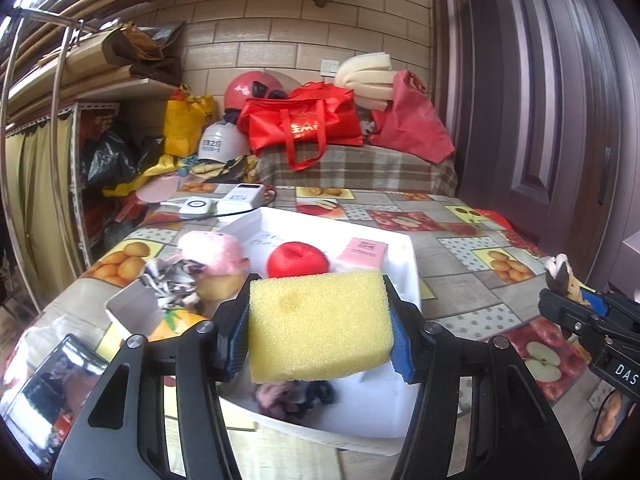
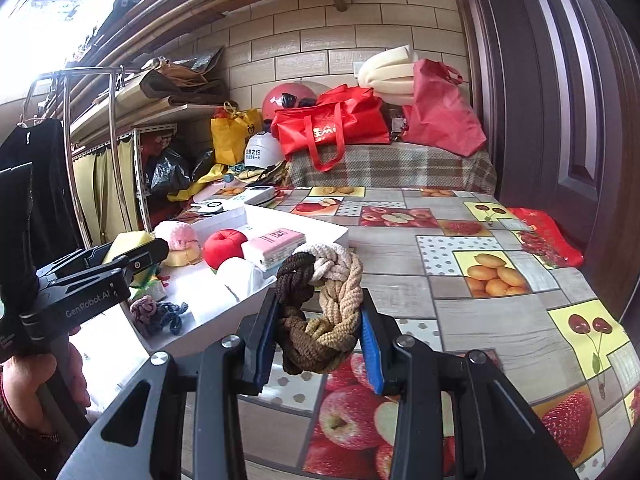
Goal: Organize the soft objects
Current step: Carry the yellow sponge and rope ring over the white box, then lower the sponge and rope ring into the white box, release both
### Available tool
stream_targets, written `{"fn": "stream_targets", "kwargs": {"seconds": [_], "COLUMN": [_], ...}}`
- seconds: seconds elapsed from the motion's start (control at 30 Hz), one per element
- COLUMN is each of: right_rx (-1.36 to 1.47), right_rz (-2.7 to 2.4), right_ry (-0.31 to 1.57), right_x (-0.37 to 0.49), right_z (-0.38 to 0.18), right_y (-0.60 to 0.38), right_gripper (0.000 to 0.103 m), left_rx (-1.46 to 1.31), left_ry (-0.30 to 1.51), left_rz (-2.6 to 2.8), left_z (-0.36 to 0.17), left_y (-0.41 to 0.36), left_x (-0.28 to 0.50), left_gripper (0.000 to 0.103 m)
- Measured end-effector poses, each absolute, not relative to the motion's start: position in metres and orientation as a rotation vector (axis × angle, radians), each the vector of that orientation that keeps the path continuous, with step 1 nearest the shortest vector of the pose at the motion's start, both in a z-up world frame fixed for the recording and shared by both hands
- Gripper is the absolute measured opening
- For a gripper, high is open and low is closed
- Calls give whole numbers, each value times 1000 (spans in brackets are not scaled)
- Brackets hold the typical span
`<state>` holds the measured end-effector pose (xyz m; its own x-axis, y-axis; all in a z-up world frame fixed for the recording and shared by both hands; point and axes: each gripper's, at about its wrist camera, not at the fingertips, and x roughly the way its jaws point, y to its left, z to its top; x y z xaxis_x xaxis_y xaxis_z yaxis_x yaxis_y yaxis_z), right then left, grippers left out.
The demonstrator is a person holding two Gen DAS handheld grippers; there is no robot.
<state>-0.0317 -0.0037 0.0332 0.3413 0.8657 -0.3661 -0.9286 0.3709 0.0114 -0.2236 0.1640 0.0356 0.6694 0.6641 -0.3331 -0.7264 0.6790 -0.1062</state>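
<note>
My left gripper (image 1: 318,326) is shut on a yellow sponge (image 1: 320,326) and holds it above the near part of the white box (image 1: 408,276). In the box lie a red plush apple (image 1: 297,261), a pink packet (image 1: 366,250) and a purple-and-blue braided rope (image 1: 296,394). My right gripper (image 2: 320,330) is shut on a brown, tan and cream braided rope (image 2: 320,312), held above the table just right of the white box (image 2: 332,232). The right gripper with the rope also shows at the right edge of the left wrist view (image 1: 560,284).
A pink plush toy (image 1: 212,252), striped cloth (image 1: 176,280) and a shiny dark package (image 1: 52,384) lie left of the box. White electronic devices (image 1: 240,198) sit behind it. Red bags (image 1: 304,124) rest on a plaid-covered bench. A door (image 1: 560,100) stands at right.
</note>
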Motion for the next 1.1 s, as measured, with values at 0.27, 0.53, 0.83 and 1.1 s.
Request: {"fn": "stream_targets", "kwargs": {"seconds": [0.27,0.53,0.83,1.1], "right_rx": [-230,-252,-251,-246], "right_rz": [1220,1263,1293,1297], "right_ry": [358,387,417,420], "right_x": [-42,-52,-56,-57], "right_z": [30,25,22,22], "right_y": [14,36,51,55], "right_gripper": [37,37,37,37], "left_rx": [-267,-255,-269,-268], "left_ry": [286,300,304,304], "left_rz": [831,843,849,848], "left_z": [32,31,30,30], "left_y": [179,181,187,188], "left_x": [-236,-235,-238,-238], "left_gripper": [57,57,57,57]}}
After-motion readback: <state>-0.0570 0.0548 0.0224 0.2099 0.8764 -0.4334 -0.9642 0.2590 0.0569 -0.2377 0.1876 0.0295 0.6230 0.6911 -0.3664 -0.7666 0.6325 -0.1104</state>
